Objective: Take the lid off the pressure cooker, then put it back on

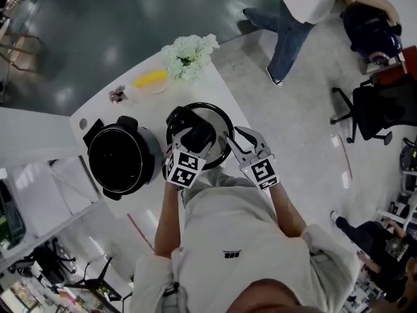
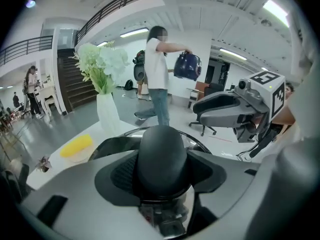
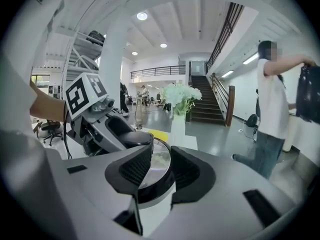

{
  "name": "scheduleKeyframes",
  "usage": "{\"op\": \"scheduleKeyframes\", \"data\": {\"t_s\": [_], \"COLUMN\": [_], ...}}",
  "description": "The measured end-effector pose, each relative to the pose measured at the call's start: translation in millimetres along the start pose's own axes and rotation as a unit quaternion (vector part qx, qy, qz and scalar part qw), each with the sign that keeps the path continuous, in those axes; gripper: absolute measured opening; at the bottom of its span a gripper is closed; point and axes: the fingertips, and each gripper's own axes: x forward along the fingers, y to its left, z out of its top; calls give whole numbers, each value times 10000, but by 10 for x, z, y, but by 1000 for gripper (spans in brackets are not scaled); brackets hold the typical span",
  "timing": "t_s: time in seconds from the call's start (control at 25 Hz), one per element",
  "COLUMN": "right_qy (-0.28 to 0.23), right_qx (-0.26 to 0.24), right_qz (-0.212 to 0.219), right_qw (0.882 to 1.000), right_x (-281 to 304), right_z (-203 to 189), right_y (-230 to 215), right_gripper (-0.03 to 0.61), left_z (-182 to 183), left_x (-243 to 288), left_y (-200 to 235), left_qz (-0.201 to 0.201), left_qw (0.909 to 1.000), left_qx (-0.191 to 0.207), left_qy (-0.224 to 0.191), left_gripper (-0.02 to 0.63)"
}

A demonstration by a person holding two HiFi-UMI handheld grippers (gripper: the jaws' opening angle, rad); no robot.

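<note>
Though the left tool, clamping its knob, half hid the lid, the right tool pinched the rim; the pressure cooker looked dark inside.

Pot is blocking table's left edge; vase & dish are crowding far corner; middle is lying bare.

No legible text, label or number anywhere.
</note>
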Motion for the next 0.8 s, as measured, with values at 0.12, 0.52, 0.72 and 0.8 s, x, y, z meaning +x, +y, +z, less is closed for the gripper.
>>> {"op": "scheduleKeyframes", "data": {"t_s": [0.12, 0.52, 0.72, 0.8], "right_qy": [71, 308, 436, 477], "right_qx": [-60, -23, -29, -20], "right_qz": [-8, 59, 65, 58], "right_qw": [10000, 9995, 9990, 9988], "right_x": [70, 317, 404, 428], "right_z": [-160, -600, -764, -818], "right_y": [5, 46, 52, 52], "right_gripper": [127, 129, 129, 129], "left_z": [-120, -418, -553, -604], "left_x": [104, 411, 536, 583], "left_y": [30, 122, 135, 139], "left_qz": [97, 287, 294, 302], "left_qw": [9999, 9995, 9994, 9994], "left_qx": [-57, -92, -126, -117], "left_qy": [14, 47, 100, 125], "left_gripper": [285, 285, 285, 285]}}
